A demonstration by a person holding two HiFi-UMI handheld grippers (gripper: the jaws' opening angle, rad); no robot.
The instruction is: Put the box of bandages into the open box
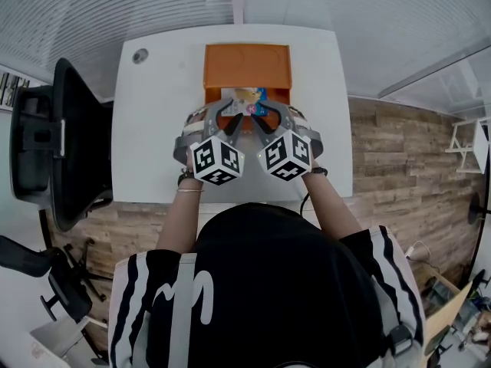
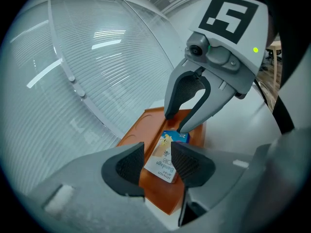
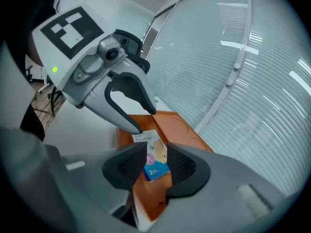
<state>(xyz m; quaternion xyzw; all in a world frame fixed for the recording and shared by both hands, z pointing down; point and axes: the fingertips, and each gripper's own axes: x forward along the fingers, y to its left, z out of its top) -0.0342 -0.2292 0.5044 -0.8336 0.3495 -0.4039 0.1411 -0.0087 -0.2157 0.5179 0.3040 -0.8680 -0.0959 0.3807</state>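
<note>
An orange open box (image 1: 245, 64) stands at the far middle of the white table (image 1: 153, 129), its lid folded back. The box of bandages (image 1: 249, 98), white with a blue end, lies flat inside the orange tray (image 2: 150, 191). Both grippers hover side by side just above it. My left gripper (image 2: 158, 164) is open, and the box of bandages (image 2: 165, 154) shows beyond the gap, untouched by the pads. My right gripper (image 3: 156, 165) is also open over the blue end (image 3: 155, 171). The left gripper's fingertips (image 3: 139, 129) hang by the white end, the right's fingertips (image 2: 183, 128) by the blue end.
A black office chair (image 1: 61, 144) stands left of the table. A round cable grommet (image 1: 140, 55) sits at the table's far left corner. A wall of white blinds (image 2: 97, 57) rises behind the table. Wood flooring (image 1: 399, 159) lies to the right.
</note>
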